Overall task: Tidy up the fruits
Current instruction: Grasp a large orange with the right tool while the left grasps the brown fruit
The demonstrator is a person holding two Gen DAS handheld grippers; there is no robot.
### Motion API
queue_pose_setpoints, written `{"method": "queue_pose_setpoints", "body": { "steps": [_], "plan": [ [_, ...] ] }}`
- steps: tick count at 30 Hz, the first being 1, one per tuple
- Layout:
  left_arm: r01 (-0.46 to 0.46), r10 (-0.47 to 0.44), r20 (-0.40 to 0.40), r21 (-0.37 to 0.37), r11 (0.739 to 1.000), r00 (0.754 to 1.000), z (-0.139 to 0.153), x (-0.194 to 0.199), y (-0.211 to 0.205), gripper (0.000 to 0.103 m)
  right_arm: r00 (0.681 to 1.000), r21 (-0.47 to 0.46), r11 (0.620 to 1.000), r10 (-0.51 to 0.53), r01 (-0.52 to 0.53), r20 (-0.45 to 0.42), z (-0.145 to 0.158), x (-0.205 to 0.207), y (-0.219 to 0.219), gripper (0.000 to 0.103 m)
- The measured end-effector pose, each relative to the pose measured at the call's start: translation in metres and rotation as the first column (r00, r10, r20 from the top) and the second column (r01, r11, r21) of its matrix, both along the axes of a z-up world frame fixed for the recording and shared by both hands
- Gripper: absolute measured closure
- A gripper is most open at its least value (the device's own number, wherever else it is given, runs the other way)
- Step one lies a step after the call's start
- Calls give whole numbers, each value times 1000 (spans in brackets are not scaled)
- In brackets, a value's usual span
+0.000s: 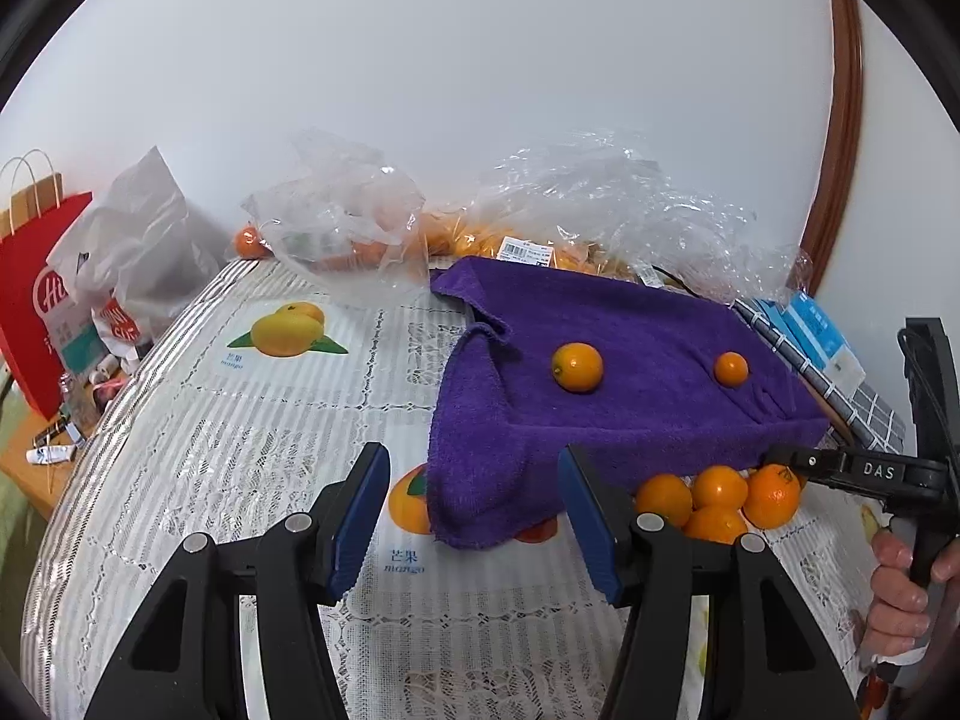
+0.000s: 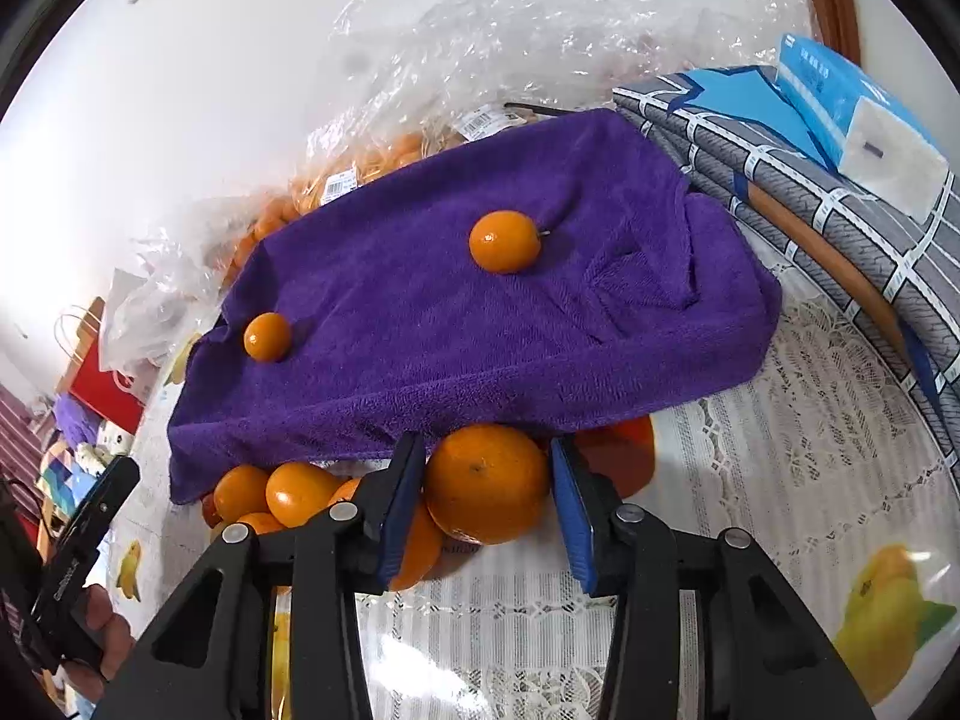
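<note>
A purple towel (image 1: 606, 372) (image 2: 480, 312) drapes over a raised box on the table. Two oranges rest on it: a larger one (image 1: 577, 366) (image 2: 504, 241) and a smaller one (image 1: 731, 369) (image 2: 267, 336). Several oranges (image 1: 717, 498) (image 2: 276, 495) lie piled on the table below the towel's front edge. My right gripper (image 2: 487, 501) is open, its jaws on either side of a large orange (image 2: 486, 483) in that pile, not closed on it. It also shows in the left wrist view (image 1: 798, 459). My left gripper (image 1: 474, 510) is open and empty above the tablecloth, left of the pile.
Clear plastic bags (image 1: 360, 222) (image 2: 480, 60) holding more oranges lie behind the towel by the wall. A red paper bag (image 1: 36, 300) stands far left. A checked cloth (image 2: 840, 198) with a blue tissue pack (image 2: 858, 114) lies right. The lace tablecloth (image 1: 240, 420) bears printed fruit pictures.
</note>
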State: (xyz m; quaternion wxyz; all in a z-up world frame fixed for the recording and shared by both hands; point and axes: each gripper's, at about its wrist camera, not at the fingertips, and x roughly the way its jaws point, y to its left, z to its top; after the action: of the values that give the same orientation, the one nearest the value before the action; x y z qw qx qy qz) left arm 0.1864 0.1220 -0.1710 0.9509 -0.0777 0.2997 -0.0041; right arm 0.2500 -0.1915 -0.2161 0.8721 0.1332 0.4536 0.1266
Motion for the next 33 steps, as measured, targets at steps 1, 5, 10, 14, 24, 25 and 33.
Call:
{"method": "queue_pose_setpoints", "body": {
  "steps": [1,5,10,14,24,25,33],
  "plan": [
    [-2,2,-1,0,1000,1000,0,0,0,47,1000,-3,1000,-2,2,7,3,-3,-2,61],
    [13,-13,-28,-6,1000,1000,-4,4,-1,47,998,-57,998,-31,34,55,16,-19,-16,61],
    [56,-58,-56,-41,998,997,-7,5,-3,47,999,-151,988,-19,26,47,9,-41,-24,60],
    [109,-114,-82,-61,992,990,-11,5,-7,47,999,-145,989,-26,32,44,-1,-50,-26,59],
    [291,-308,-132,-134,947,942,-20,-6,-29,47,988,-231,971,-32,67,153,6,-79,-20,60],
    [310,-328,-141,-136,941,934,-22,-8,-32,47,986,-234,970,-34,73,166,8,-85,-22,60],
    [372,-383,-201,-94,923,901,-31,-25,-45,47,985,-196,977,-58,90,161,8,-90,-31,60]
  ]
}}
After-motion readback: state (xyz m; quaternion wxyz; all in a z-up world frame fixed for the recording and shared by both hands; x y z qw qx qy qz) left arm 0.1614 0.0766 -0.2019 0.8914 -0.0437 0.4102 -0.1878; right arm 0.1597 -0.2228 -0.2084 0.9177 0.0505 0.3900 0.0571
